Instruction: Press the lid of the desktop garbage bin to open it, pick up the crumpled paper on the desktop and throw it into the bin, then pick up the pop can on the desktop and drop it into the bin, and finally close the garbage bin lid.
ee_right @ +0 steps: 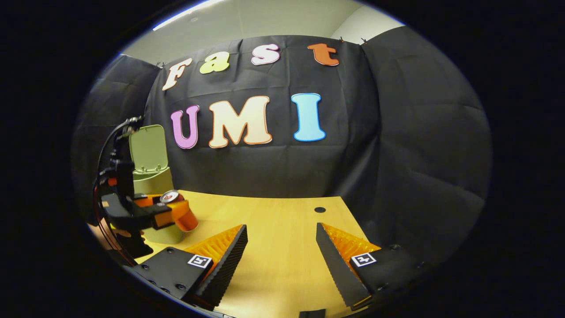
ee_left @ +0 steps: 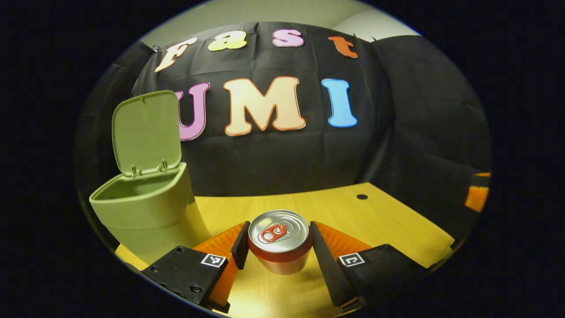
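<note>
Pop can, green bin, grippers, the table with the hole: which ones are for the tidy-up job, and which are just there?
For the job:
- pop can, held between the left gripper's fingers
- garbage bin, its lid standing open
- right gripper, open and holding nothing

Just there:
- wooden table
- small dark hole in the tabletop

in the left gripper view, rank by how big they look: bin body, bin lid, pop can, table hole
1. bin body
2. bin lid, close behind the body
3. pop can, enlarged by nearness to the camera
4. table hole, by far the smallest
</note>
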`<state>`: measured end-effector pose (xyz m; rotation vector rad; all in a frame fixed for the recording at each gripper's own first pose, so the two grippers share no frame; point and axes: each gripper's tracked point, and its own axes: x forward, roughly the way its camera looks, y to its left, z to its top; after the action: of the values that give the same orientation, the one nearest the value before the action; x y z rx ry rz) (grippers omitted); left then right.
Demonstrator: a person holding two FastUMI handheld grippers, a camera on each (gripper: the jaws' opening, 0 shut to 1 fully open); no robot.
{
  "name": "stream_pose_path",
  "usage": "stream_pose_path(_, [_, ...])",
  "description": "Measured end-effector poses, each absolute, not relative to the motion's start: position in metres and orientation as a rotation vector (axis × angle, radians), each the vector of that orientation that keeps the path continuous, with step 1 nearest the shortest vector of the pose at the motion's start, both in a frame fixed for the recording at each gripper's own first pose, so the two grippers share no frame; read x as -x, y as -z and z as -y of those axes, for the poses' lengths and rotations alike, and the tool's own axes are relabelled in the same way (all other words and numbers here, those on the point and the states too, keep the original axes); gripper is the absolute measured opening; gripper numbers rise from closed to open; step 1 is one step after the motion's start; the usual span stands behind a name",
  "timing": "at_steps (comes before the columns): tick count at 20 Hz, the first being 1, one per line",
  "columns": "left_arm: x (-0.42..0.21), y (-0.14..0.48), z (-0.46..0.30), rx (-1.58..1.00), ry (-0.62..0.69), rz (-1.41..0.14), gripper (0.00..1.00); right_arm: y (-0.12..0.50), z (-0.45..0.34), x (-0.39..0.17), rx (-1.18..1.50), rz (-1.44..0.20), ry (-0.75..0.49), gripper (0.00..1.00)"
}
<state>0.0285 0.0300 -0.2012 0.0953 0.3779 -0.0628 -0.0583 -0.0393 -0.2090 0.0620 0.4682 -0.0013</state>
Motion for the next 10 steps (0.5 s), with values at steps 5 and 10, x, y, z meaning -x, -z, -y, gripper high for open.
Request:
stream_pose_path(5, [-0.058, 0.135, -0.055, -0.128, 0.021, -0.265, 0.77, 0.206, 0.019, 0.052, -0.092, -0.447, -0.033, 0.99])
stream_pose_path(10, [-0.068, 0.088, -0.111, -0.166, -0.079, -0.194, 0.77, 0.209, 0.004, 0.047, -0.118, -0.449, -0.048, 0.98])
